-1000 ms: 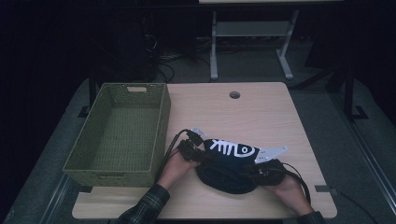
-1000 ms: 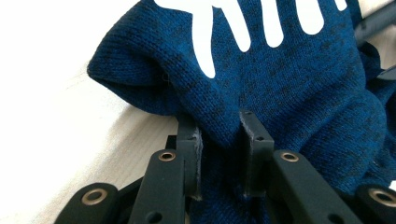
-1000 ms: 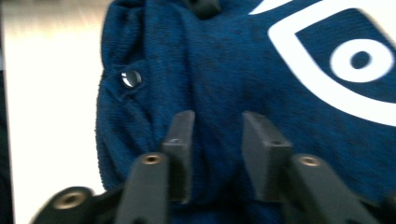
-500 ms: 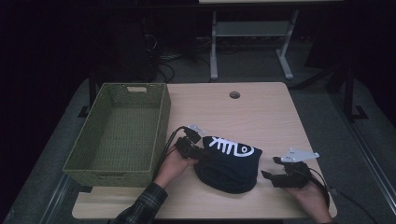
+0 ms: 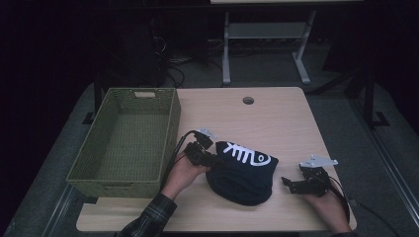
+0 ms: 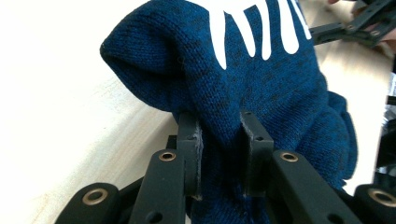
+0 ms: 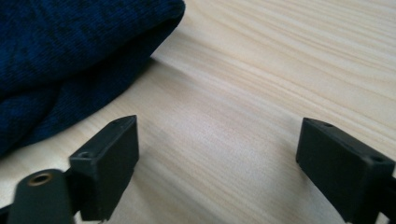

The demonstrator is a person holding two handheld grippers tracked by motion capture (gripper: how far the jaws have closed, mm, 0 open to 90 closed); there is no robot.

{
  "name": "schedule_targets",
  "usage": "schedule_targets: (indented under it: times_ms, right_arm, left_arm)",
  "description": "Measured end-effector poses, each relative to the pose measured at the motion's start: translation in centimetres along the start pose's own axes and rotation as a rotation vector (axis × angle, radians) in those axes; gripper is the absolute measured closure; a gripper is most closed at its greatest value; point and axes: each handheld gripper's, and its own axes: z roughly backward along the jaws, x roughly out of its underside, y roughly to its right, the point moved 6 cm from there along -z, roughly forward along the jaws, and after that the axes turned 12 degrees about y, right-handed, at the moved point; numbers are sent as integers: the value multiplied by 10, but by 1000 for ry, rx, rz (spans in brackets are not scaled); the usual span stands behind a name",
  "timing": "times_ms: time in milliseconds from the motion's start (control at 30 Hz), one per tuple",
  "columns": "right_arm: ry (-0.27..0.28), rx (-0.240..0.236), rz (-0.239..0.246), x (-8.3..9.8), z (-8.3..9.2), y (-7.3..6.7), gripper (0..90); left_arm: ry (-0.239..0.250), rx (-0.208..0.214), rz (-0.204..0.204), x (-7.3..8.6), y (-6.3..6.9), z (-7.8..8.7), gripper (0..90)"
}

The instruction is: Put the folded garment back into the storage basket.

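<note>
Wooden table (image 5: 276, 118) first, green basket (image 5: 123, 136) at its left edge. The blue sweater (image 5: 244, 173) lies bunched mid-table beside it. Left gripper (image 6: 219, 140) clamps a fold of it; right gripper (image 7: 217, 154), jaws just spread, grips nothing, close by.

A dim room, grey floor (image 5: 276, 74), a white-legged table (image 5: 262, 39) behind.

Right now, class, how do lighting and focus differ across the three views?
High view: dim, dark surroundings, the table evenly lit. Left gripper view: tabletop washed out white, the blue knit sharp. Right gripper view: bright wood grain, near jaws slightly soft.
</note>
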Motion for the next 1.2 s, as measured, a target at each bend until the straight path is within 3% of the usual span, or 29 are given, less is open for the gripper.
schedule_targets:
  times_ms: [200, 667, 1033, 1200]
  right_arm:
    - [1, 1, -3, 0, 0, 0, 115]
    - [2, 0, -5, 0, 0, 0, 115]
    - [3, 1, -6, 0, 0, 0, 116]
    - [4, 2, -7, 0, 0, 0, 117]
  left_arm:
    - [-15, 20, 6, -11, 2, 11, 739]
    - [-28, 64, -27, -46, 8, 39, 740]
    - [-14, 90, -4, -60, 10, 62, 740]
    - [-30, 71, -38, -66, 14, 81, 740]
